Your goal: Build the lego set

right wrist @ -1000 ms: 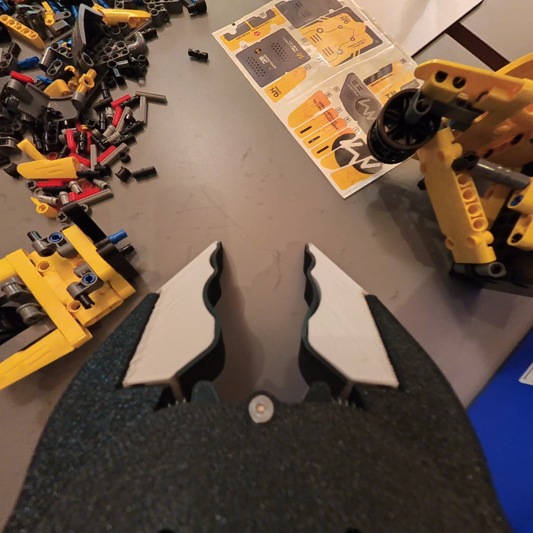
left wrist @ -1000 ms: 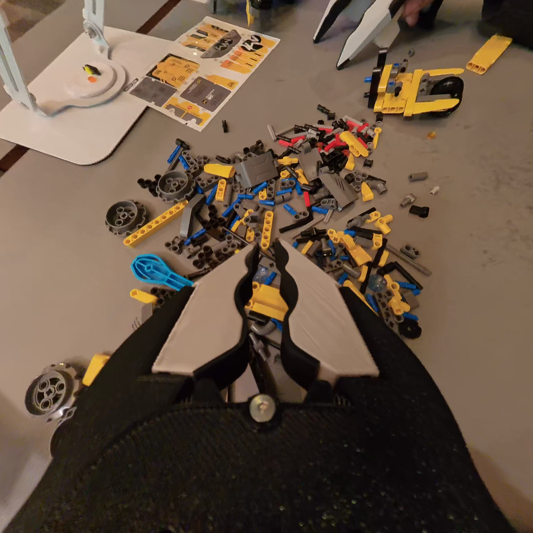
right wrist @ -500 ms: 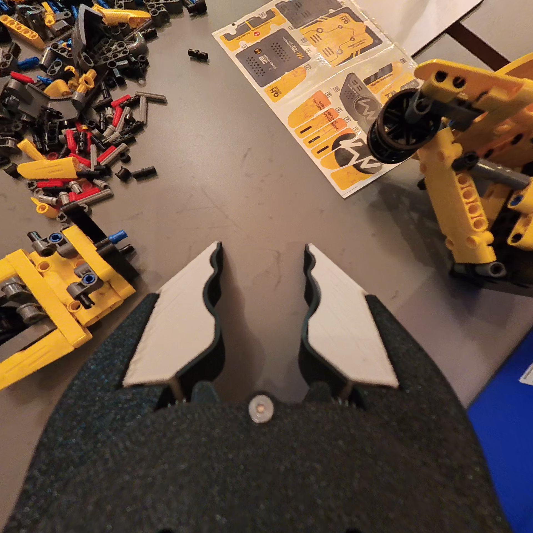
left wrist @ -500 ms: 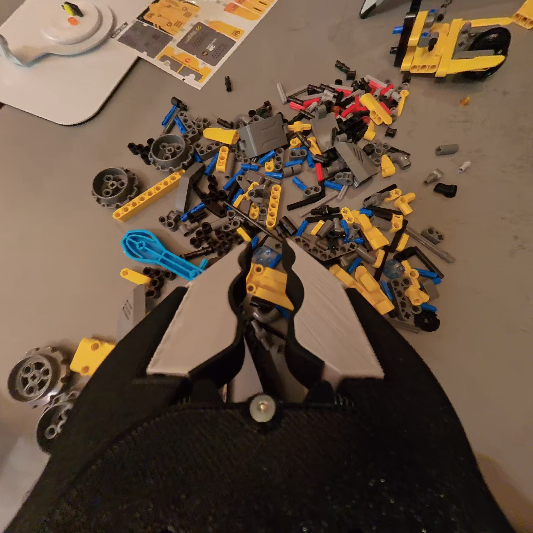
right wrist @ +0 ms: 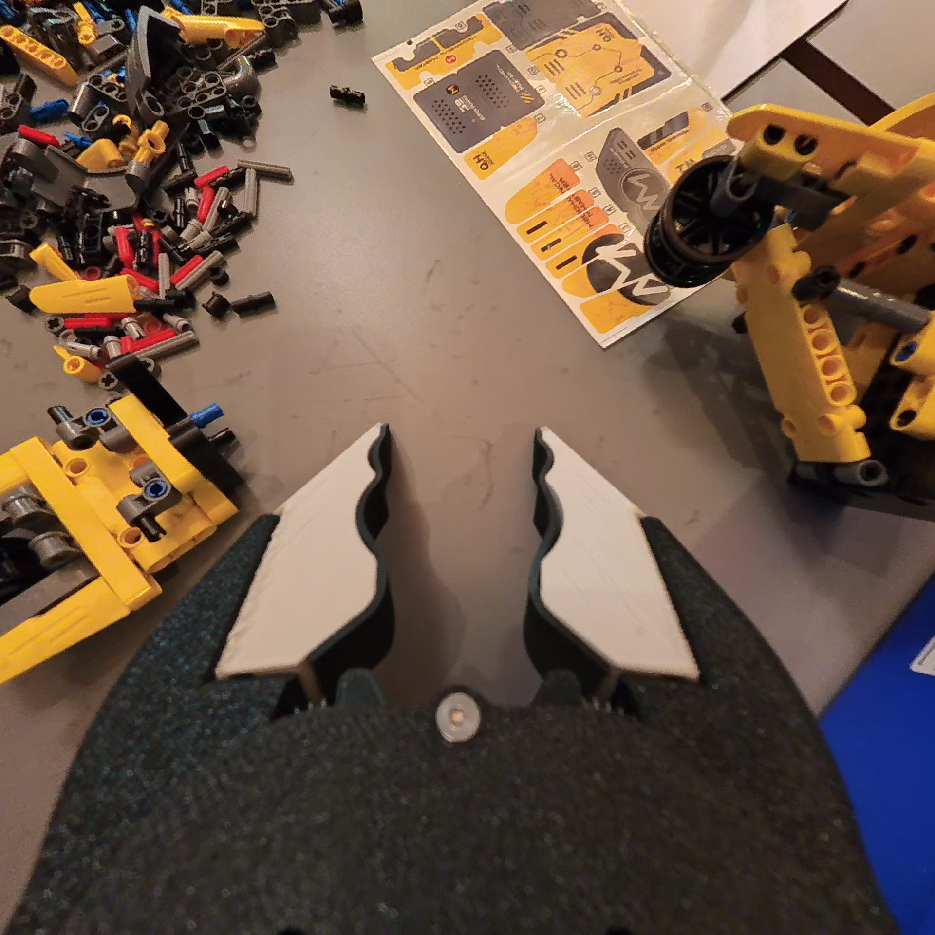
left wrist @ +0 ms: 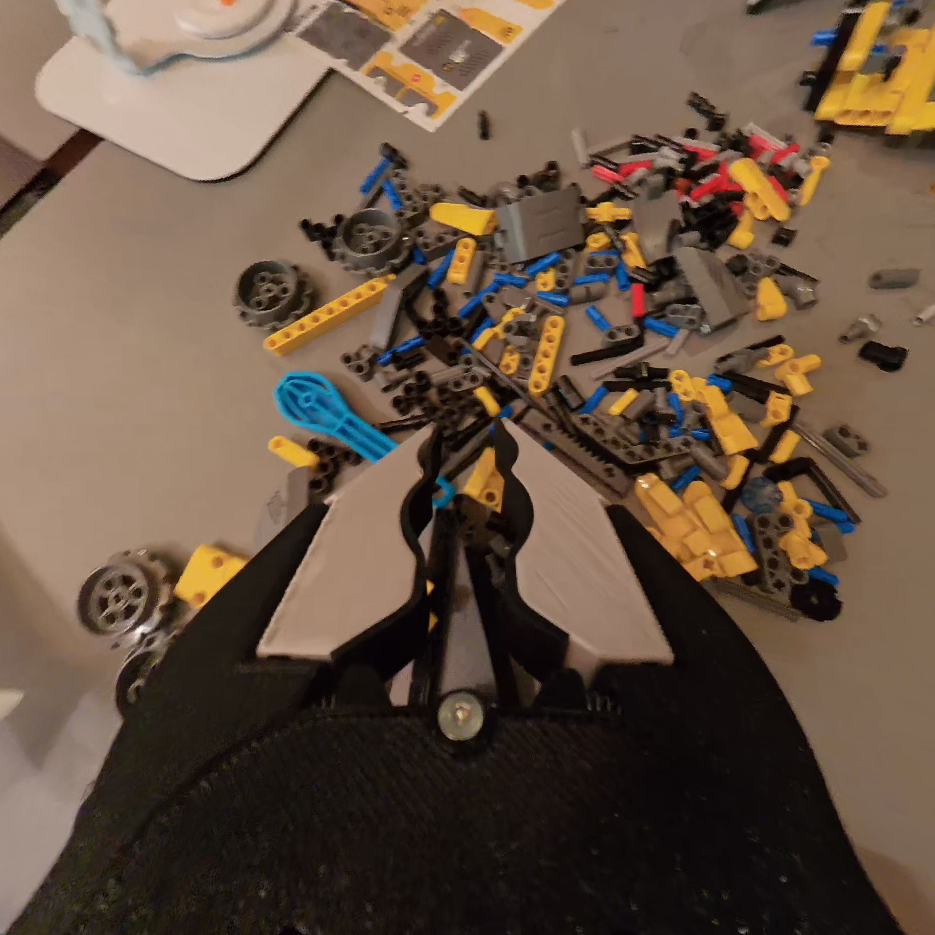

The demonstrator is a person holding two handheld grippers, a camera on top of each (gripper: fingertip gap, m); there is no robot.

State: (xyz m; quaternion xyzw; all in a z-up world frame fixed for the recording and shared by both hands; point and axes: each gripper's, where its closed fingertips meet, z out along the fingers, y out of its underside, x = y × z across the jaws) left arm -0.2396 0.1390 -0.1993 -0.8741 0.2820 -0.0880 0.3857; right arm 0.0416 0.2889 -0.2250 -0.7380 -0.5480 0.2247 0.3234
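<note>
My left gripper (left wrist: 466, 429) hangs low over the near edge of a pile of small building pieces (left wrist: 556, 329). Its jaws are almost together, with a yellow piece (left wrist: 483, 480) between the fingers. A blue lever tool (left wrist: 329, 415) lies just left of the tips. The view is motion-blurred. My right gripper (right wrist: 461, 434) is open and empty over bare grey table (right wrist: 405, 303). It sits between a small yellow assembly (right wrist: 101, 506) on its left and a larger yellow model with a black wheel (right wrist: 708, 227) on its right.
A sticker sheet (right wrist: 531, 126) lies ahead of the right gripper, also in the left wrist view (left wrist: 430, 50). Grey wheels (left wrist: 268, 296) lie left of the pile, another wheel (left wrist: 116, 597) nearer. A white stand base (left wrist: 177, 116) sits far left. A blue surface (right wrist: 885, 733) is at lower right. The gap from one gripper's tips to the other's is roughly 35 cm.
My left gripper has moved forward and to the left over the pile, and its jaws have narrowed on the yellow piece. My right gripper has not moved.
</note>
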